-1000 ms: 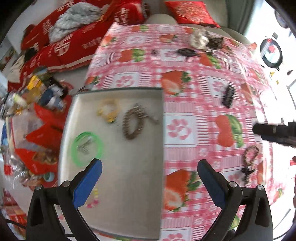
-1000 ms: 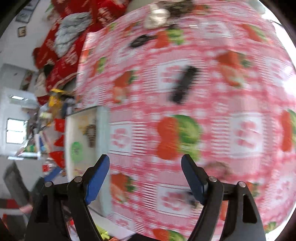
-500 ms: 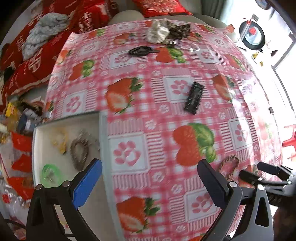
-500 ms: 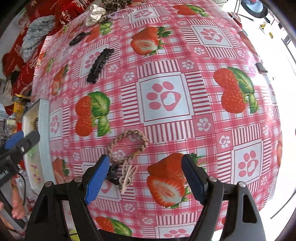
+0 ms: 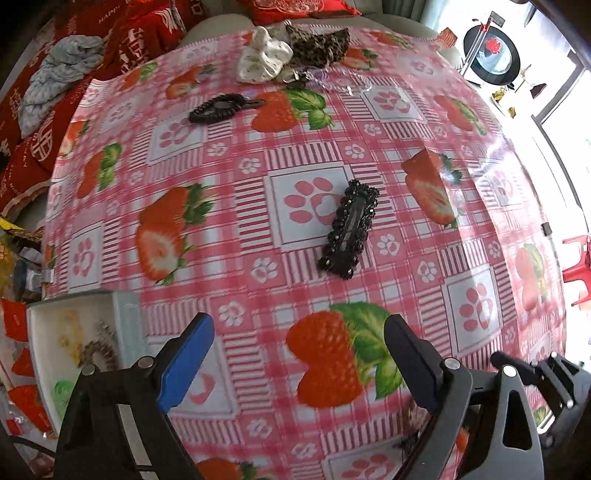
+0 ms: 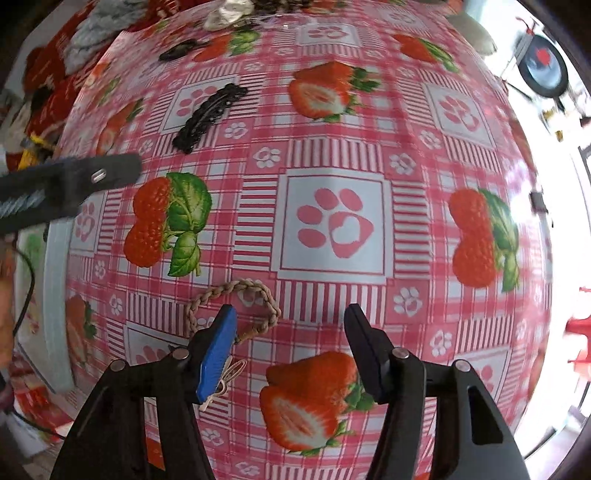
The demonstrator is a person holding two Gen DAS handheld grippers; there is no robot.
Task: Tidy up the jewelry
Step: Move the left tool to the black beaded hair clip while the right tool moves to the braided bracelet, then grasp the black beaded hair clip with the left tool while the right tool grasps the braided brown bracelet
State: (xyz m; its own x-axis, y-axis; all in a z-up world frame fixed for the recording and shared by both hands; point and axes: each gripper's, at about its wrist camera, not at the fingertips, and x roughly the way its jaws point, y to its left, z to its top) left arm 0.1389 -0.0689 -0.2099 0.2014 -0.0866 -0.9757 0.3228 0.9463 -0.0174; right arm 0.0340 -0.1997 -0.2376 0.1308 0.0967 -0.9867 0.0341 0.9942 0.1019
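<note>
- Grippers: left gripper (image 5: 297, 363) has its jaws spread wide, holding nothing, above the pink strawberry-and-paw-print plastic tablecloth (image 5: 258, 206). Right gripper (image 6: 290, 345) likewise stands with its jaws parted and empty, low over the cloth.
- Braided beige cord bracelet (image 6: 236, 295) lies flat on the tablecloth toward its near edge; the right gripper's blue-padded finger (image 6: 216, 354) sits over part of the loop, so contact cannot be confirmed. The bracelet's tassel end (image 6: 227, 376) trails toward the near edge, partly hidden by that finger.
- Black beaded rectangular hair clip (image 5: 349, 229) lies near the middle of the tablecloth, well ahead of the left gripper and apart from it.
- Black oval beaded hair clip (image 5: 221, 107) lies toward the far edge.
- White fabric scrunchie (image 5: 264, 61) and leopard-print fabric scrunchie (image 5: 321, 46) sit side by side at the far edge, touching or nearly so.
- White shallow rectangular tray (image 5: 127, 314) sits at the left edge of the tablecloth; it holds a yellow bead piece (image 5: 72, 332), a grey metal chain bracelet (image 5: 101, 352) and a green plastic ring (image 5: 64, 393), each only partly visible.
- Red printed cushions (image 5: 147, 29) lie beyond the far left corner.
</note>
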